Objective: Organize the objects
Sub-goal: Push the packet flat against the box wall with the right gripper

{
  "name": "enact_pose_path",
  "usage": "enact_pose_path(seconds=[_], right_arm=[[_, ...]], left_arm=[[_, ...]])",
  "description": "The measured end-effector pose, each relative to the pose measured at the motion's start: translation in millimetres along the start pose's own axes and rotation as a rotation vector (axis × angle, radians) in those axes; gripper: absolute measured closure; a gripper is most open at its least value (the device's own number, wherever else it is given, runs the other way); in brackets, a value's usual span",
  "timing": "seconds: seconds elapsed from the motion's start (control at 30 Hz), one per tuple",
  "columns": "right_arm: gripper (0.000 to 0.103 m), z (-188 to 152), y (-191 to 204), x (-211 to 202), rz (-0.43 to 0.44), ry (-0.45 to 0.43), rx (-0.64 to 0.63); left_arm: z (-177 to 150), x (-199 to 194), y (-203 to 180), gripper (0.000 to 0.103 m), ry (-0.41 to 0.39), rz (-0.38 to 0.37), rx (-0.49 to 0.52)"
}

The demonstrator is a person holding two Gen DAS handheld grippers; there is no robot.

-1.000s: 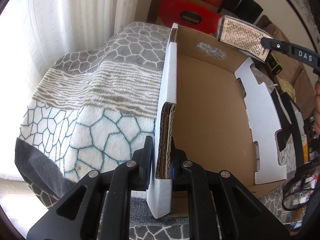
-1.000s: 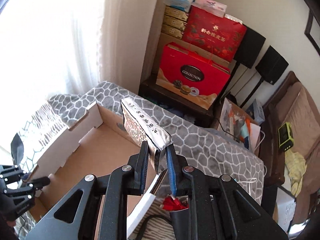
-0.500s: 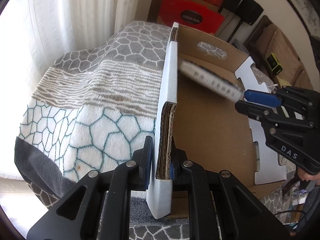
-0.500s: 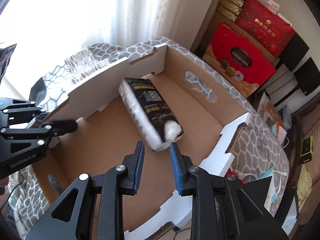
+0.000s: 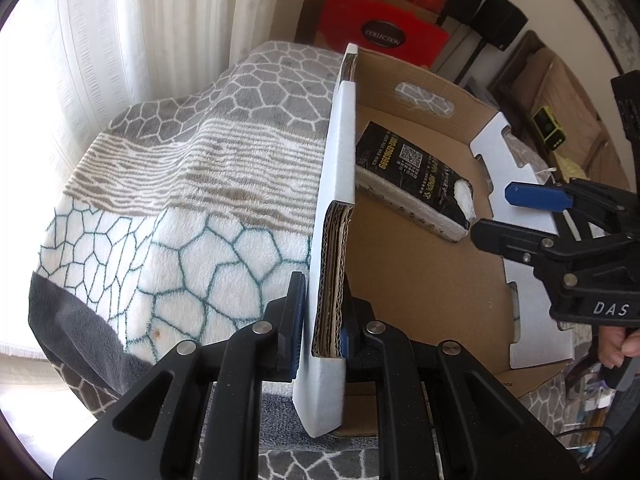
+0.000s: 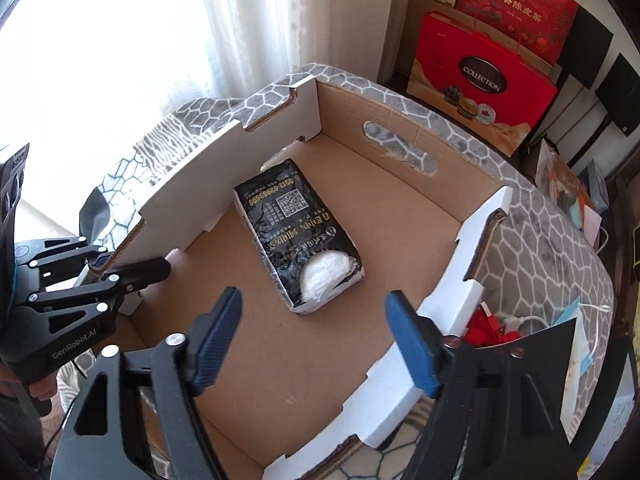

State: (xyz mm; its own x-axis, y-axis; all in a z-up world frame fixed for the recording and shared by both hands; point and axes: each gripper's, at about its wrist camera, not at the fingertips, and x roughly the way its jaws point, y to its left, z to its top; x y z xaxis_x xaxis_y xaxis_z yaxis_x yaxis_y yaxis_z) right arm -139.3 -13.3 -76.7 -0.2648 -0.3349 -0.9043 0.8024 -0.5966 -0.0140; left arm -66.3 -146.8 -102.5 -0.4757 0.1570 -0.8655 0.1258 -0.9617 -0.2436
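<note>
- Left gripper (image 5: 322,322): jaws narrow, clamped on the near wall of the cardboard box (image 6: 400,120), pads on either side of the corrugated edge. Judgement: if this grip slips or pulls, the box could slide or tip on the soft patterned blanket (image 5: 180,200) beneath it.
- Right gripper (image 6: 316,340): jaws opening wide, nothing between them, poised over the box floor just short of the packet.
- Black packet (image 6: 298,236): one, lying flat on the box floor, close to the left wall, white contents showing at its torn near end. Judgement: that open end could spill if the packet is nudged or the box is jolted; a low sweep of the right fingers could snag it.
- Count in the box: one packet, nothing else visible.
- Count of boxes: one, open-topped, with a handle slot in the far wall.
- Beyond the bed: red gift bags (image 6: 480,76), two visible, stacked against the wall; uninvolved.
</note>
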Motion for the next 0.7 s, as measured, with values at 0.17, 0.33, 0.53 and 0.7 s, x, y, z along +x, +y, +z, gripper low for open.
enact_pose_path(seconds=[0.17,0.33,0.53,0.7], right_arm=[[0.024,6.9,14.9,18.8,-0.091,0.038,-0.085],[0.049,15.0,8.2,35.3,-0.139,0.085,-0.086],[0.054,31.7,-9.9,42.5,-0.183,0.084,-0.077],[0.055,40.6,-26.4,51.0,-0.157,0.106,0.034]], left_arm=[[-0.8,0.3,-0.4,0.09,0.002,0.001,0.002],[-0.9,0.1,-0.7,0.09,0.001,-0.001,0.002],[-1.2,0.2,-0.9,0.09,0.001,0.0,0.002],[-1.0,0.5,-1.0,0.09,0.001,-0.003,-0.001]])
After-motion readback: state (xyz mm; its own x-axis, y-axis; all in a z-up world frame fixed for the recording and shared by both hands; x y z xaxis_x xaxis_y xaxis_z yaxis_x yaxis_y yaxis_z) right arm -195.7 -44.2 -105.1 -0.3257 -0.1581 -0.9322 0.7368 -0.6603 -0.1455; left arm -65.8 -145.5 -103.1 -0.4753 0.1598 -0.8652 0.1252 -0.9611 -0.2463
